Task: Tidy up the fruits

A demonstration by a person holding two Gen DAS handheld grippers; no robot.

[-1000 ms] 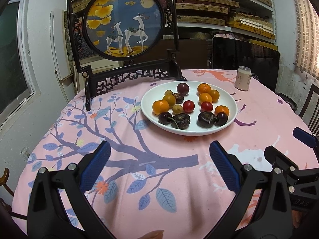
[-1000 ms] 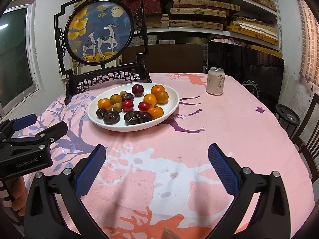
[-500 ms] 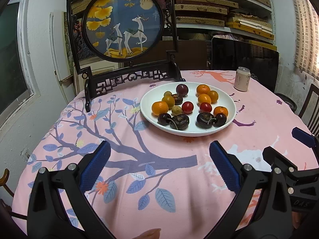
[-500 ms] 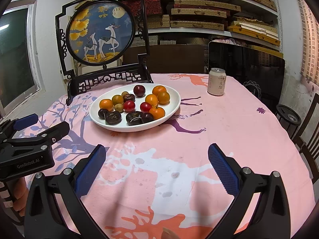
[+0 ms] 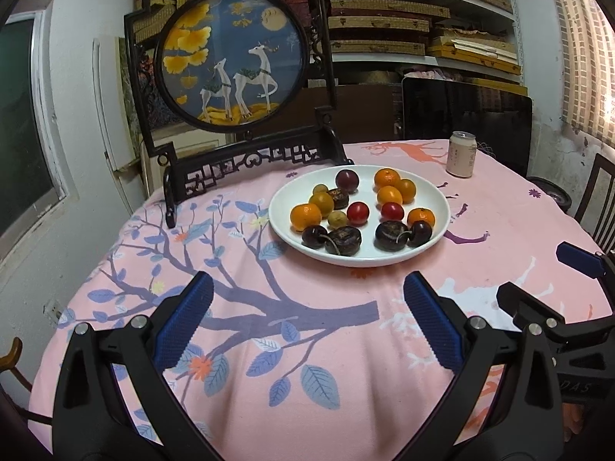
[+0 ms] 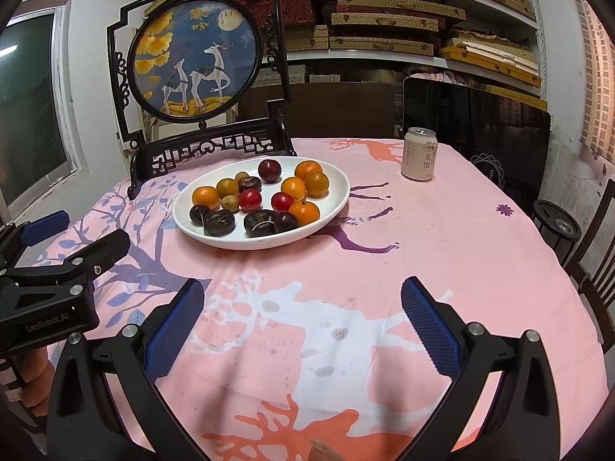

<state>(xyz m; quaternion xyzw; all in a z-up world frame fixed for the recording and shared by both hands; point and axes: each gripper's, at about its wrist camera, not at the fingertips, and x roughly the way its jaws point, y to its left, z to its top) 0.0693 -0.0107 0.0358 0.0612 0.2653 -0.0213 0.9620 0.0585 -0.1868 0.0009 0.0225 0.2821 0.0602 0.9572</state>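
A white plate (image 5: 438, 199) holds several fruits: oranges (image 5: 305, 216), red plums (image 5: 358, 212), dark round fruits (image 5: 343, 240) and small yellow-green ones. It also shows in the right wrist view (image 6: 338, 199). My left gripper (image 5: 307, 307) is open and empty, low over the tablecloth short of the plate. My right gripper (image 6: 303, 307) is open and empty, to the right of the left one, also short of the plate. Each gripper shows at the edge of the other's view.
A framed deer screen (image 5: 234, 61) on a dark carved stand stands behind the plate. A drink can (image 5: 461, 153) stands at the back right. The round table has a pink patterned cloth (image 6: 442, 253). Chairs (image 6: 599, 253) stand at its right edge.
Both grippers have edged slightly forward and shifted a little; the plate sits a bit differently in each view. Nothing was grasped or moved.
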